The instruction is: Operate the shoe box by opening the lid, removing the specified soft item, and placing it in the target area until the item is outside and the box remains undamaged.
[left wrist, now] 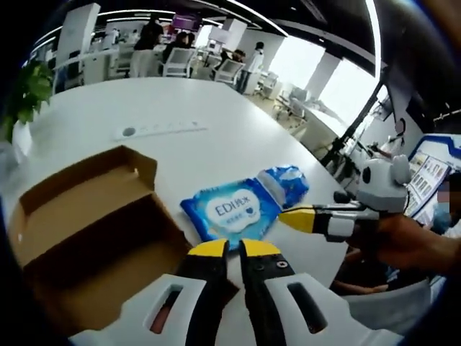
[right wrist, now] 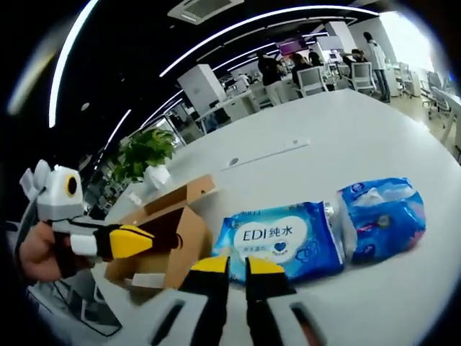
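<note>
The brown cardboard shoe box (left wrist: 94, 238) lies open on the white table (left wrist: 180, 101), lid flap folded back, with only bare cardboard showing inside. Right of it lies a blue wet-wipes pack (left wrist: 230, 211) labelled EDI, flat on the table outside the box, and a second, crumpled blue pack (left wrist: 284, 182) lies behind it. My left gripper (left wrist: 235, 249) is shut with nothing in it, just in front of the wipes pack and the box's corner. My right gripper (left wrist: 297, 218), held by a hand, points at the pack from the right. In the right gripper view the wipes pack (right wrist: 281, 241) lies just beyond my right gripper (right wrist: 236, 267), which is shut and holds nothing, with the box (right wrist: 169, 241) and left gripper (right wrist: 137, 240) to its left.
A white power strip (left wrist: 158, 130) lies farther back on the table. A potted plant (left wrist: 29, 94) stands at the table's left edge. Office desks, chairs and people (left wrist: 148, 43) are in the background. The table edge runs close on the right.
</note>
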`<move>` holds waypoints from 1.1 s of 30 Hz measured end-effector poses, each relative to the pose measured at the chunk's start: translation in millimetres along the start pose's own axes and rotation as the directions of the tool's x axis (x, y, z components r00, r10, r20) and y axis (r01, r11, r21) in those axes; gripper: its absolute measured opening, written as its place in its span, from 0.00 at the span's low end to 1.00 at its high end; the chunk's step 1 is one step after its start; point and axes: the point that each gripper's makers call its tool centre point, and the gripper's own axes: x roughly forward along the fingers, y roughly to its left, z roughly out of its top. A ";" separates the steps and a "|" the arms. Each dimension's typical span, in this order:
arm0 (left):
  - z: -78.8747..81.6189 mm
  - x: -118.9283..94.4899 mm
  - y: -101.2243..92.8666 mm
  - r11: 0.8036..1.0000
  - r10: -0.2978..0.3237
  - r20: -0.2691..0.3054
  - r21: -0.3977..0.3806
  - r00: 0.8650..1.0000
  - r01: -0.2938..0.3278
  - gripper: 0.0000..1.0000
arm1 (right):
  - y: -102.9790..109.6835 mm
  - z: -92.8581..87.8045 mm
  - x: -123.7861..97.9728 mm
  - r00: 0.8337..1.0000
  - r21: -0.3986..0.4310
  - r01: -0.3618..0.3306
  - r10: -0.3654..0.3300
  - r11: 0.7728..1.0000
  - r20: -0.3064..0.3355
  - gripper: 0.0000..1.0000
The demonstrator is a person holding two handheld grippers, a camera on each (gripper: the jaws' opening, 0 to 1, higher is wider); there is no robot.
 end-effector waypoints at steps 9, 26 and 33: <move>-15.4 -36.1 16.5 0.997 0.025 0.071 -0.081 0.997 -0.020 0.07 | 32.8 -5.8 -3.7 0.998 0.037 -0.050 0.048 0.998 0.038 0.06; -39.7 -86.3 45.2 0.996 0.031 0.150 -0.088 0.988 -0.018 0.08 | 66.1 -16.2 -21.4 0.992 0.061 -0.088 0.082 0.994 0.091 0.08; -46.4 -99.5 52.1 0.992 0.049 0.177 -0.121 0.983 -0.028 0.09 | 77.4 -26.1 -26.2 0.992 0.040 -0.105 0.101 0.994 0.075 0.11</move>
